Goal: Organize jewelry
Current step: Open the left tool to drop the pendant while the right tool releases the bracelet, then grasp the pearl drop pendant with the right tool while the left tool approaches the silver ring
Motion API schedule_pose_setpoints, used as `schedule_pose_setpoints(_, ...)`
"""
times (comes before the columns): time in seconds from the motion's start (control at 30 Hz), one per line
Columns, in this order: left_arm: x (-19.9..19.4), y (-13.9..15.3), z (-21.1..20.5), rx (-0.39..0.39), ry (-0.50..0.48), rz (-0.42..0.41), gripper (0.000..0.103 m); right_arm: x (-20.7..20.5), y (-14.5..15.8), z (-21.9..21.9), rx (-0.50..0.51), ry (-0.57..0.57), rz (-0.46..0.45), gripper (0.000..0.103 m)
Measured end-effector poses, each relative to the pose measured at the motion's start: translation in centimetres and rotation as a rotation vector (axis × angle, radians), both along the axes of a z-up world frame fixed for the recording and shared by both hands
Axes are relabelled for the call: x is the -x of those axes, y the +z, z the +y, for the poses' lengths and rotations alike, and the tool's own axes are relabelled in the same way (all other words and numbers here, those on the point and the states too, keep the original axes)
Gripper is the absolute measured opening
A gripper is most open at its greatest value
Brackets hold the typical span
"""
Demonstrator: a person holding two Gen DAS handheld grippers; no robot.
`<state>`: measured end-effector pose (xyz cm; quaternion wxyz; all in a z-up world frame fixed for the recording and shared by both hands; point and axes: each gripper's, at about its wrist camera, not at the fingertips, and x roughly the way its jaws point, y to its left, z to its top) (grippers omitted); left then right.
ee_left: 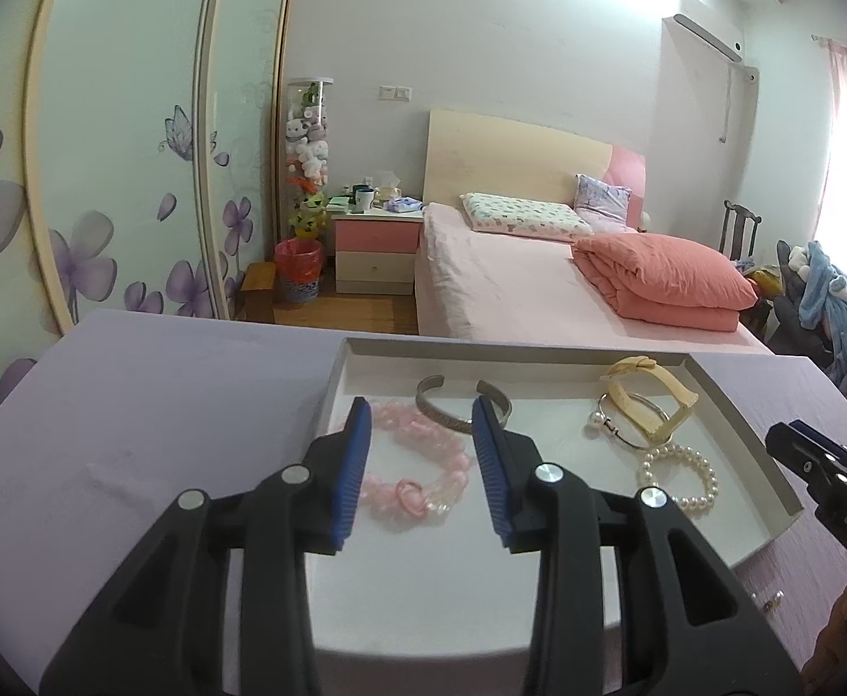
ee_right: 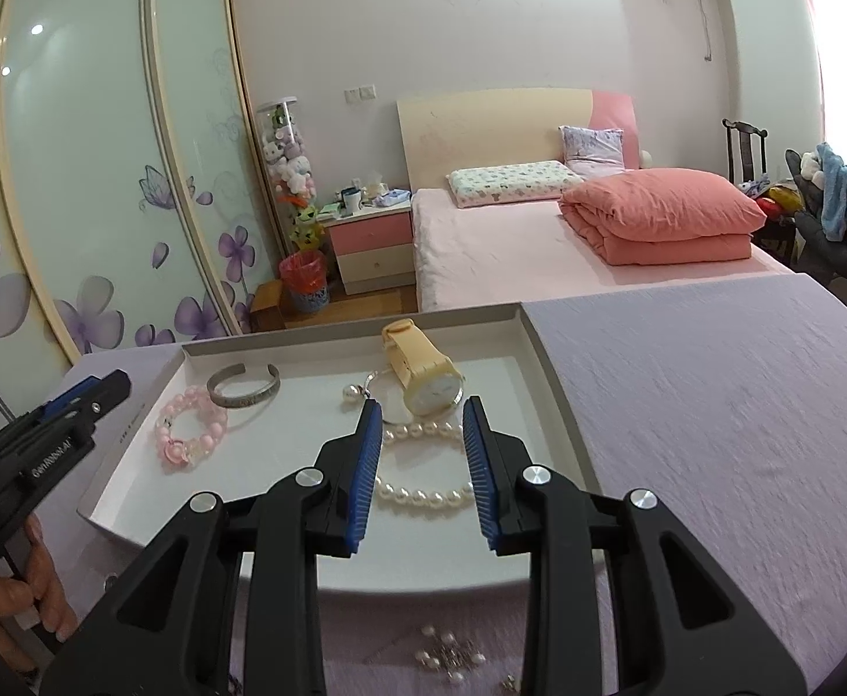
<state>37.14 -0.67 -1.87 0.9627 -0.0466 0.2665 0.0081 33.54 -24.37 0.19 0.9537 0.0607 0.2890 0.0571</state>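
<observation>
A shallow white tray (ee_left: 737,406) on a lilac cloth holds the jewelry. My left gripper (ee_left: 420,406) hovers open over a pink bead bracelet (ee_left: 417,464), its blue pads either side and not touching it. A silver cuff (ee_left: 461,400) lies just beyond. My right gripper (ee_right: 421,406) stands open above a white pearl bracelet (ee_right: 423,493), which shows between its fingers, ungripped. Ahead of it lie a yellow watch (ee_right: 423,377) and a thin silver bangle with a pearl (ee_right: 359,391). Each gripper shows at the edge of the other's view: left gripper (ee_right: 107,388), right gripper (ee_left: 783,441).
Small loose pearl pieces (ee_right: 446,655) lie on the lilac cloth (ee_right: 713,406) in front of the tray. A person's hand (ee_right: 40,580) holds the left gripper. Beyond the table are a pink bed (ee_left: 510,278), a nightstand and sliding wardrobe doors.
</observation>
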Motion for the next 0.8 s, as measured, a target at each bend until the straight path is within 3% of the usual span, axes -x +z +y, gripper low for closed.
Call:
schedule_pose_setpoints(0.4,5.2,-0.3,1.1,0.035,-0.001,0.032,0.042,3.9,-1.4,-1.5,0.036,0.009,0.070,0.030)
schedule_pose_setpoints(0.8,12.3,-1.2,1.7,0.064,-0.037,0.083,0.050,6.4,-4.5,-2.9,0.044,0.026,0.224,0.030)
